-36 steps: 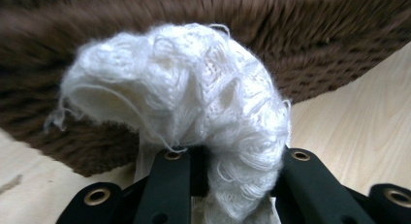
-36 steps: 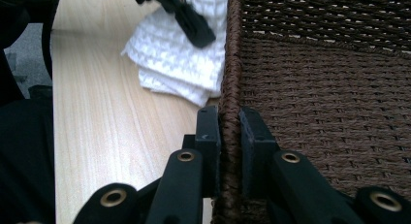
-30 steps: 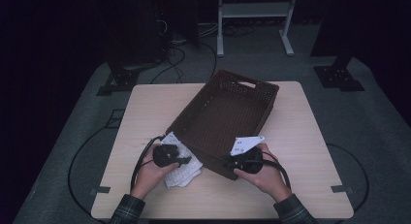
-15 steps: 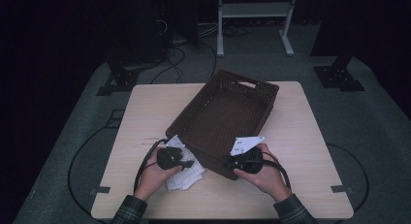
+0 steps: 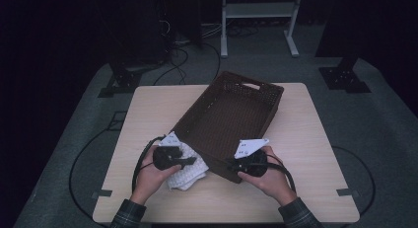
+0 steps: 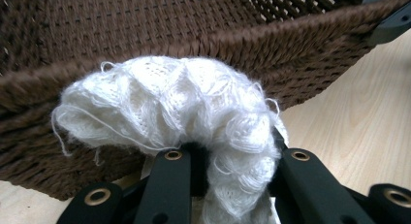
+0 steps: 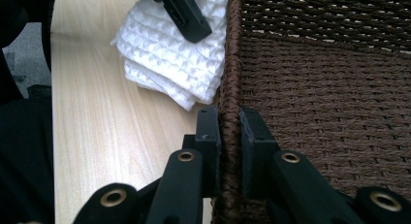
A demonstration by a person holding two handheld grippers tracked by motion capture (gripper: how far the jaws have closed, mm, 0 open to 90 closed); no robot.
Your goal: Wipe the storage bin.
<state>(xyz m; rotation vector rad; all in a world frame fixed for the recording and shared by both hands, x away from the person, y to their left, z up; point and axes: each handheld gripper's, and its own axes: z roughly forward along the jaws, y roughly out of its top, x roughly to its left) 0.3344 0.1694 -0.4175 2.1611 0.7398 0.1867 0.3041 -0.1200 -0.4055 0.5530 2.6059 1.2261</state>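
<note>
A dark brown woven basket (image 5: 231, 114) sits slanted on the light wooden table (image 5: 305, 139). My right gripper (image 5: 231, 164) is shut on the basket's near rim (image 7: 231, 88), one jaw inside the wall and one outside. My left gripper (image 5: 193, 162) is shut on a folded white knitted cloth (image 5: 187, 171), lifted just left of the basket's near corner. The cloth (image 6: 194, 107) bulges out between the left jaws in the left gripper view, right in front of the basket wall (image 6: 145, 30). Seen from the right gripper view, the cloth (image 7: 169, 54) lies beside the rim under the other gripper's jaw.
Cables trail from both grippers over the table's near edge. A white-framed stand (image 5: 256, 20) and dark equipment bases (image 5: 345, 80) sit on the grey floor beyond the table. Bare tabletop lies to the far left and right of the basket.
My left gripper has risen and moved toward the basket with the white cloth in it. The right gripper has stayed on the rim.
</note>
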